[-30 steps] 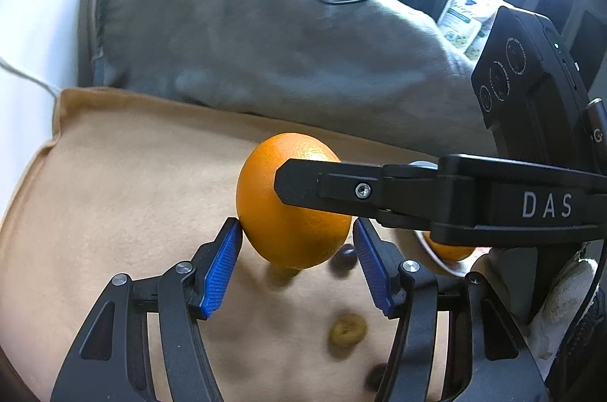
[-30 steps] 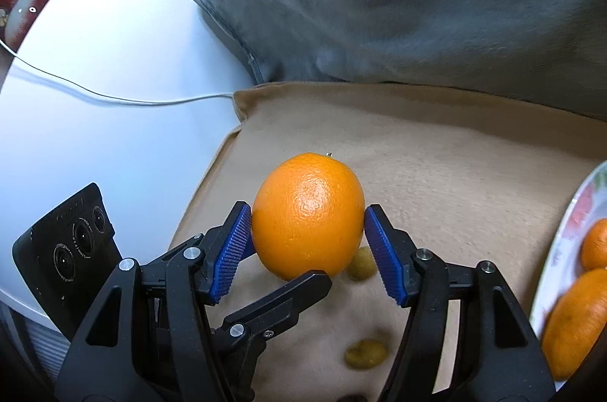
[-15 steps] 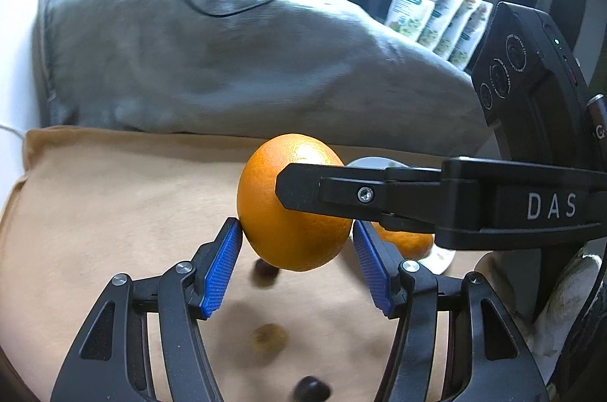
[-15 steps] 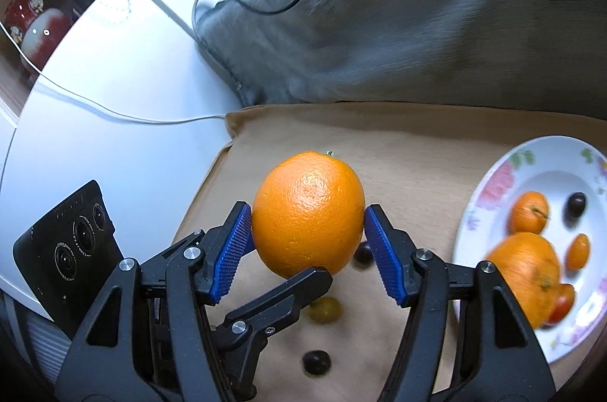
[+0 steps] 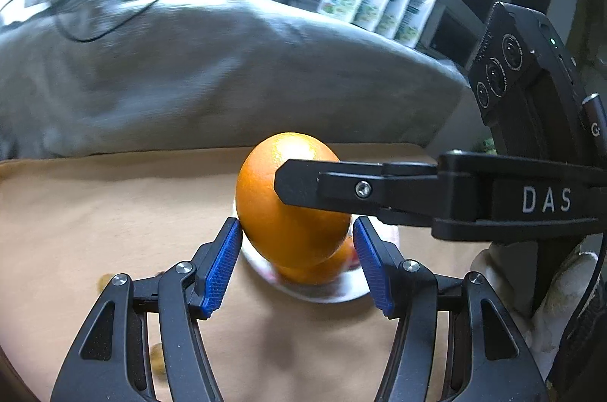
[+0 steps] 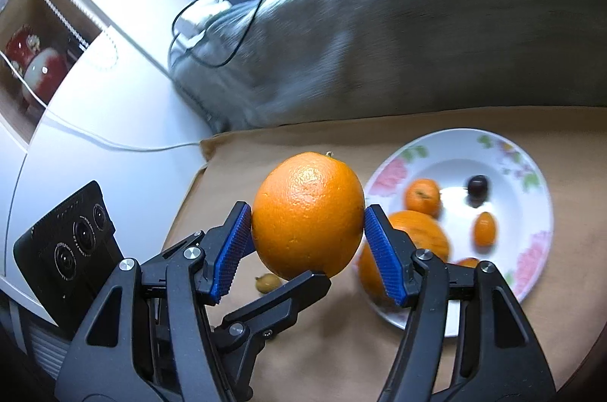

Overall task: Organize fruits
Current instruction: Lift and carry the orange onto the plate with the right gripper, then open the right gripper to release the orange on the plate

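Large round orange fruit [image 6: 308, 214] held off the tan cloth by both right gripper [image 6: 308, 242] and left gripper [image 5: 297, 259], jaws half-spread with pads on its sides, white floral plate [image 6: 537, 191] just right and below, partly filled

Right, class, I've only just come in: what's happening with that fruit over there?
A person holds a two-finger tool in each hand. The right tool grips a large round orange between its blue pads, above the tan cloth. The left tool brackets the same orange; whether its pads press is unclear. Beside it, a white floral plate holds smaller oranges and a dark round fruit.
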Tool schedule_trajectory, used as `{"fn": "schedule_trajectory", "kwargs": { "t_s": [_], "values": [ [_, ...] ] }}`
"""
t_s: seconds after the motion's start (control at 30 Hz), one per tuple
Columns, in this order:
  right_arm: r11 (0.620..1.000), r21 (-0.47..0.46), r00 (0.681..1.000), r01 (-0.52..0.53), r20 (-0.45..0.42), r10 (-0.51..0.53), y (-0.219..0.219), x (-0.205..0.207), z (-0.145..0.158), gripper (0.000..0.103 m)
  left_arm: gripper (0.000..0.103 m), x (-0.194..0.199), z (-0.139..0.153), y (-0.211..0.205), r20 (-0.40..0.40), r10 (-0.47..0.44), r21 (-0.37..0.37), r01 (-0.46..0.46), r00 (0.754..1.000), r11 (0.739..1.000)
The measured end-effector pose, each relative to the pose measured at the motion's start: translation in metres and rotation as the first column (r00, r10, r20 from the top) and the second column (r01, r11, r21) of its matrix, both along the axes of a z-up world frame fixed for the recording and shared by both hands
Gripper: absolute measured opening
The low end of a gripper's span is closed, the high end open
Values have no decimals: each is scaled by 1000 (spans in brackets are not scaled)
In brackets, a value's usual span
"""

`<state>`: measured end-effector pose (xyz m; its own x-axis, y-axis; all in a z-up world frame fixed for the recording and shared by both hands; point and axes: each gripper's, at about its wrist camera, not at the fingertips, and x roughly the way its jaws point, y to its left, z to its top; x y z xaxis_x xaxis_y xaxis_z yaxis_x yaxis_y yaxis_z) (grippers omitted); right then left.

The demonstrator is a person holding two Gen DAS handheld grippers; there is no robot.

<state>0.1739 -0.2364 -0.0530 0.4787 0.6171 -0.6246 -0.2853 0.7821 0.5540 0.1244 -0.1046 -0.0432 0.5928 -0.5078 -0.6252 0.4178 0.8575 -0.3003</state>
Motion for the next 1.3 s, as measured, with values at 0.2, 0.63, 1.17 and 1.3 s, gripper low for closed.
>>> {"fn": "schedule_trajectory", "kwargs": {
  "t_s": [0.2,0.63,1.17,1.3],
  "values": [
    [998,5,998,59,-11,-58,-39,-7,-4,65,59,-1,-2,-36,-8,-62,7,62,998,998],
    [989,37,987,144,-76,-141,-98,-10,-27,65,59,5,-23,-90,-67,-143,28,145,987,989],
    [977,107,981,184,-83,-175,-116,7,-32,65,56,21,-31,-100,-92,-112,57,118,989,991],
    [979,94,983,183,-39,-180,-114,4,-15,65,56,11,-19,-94,-51,-113,66,117,992,991]
  ]
}}
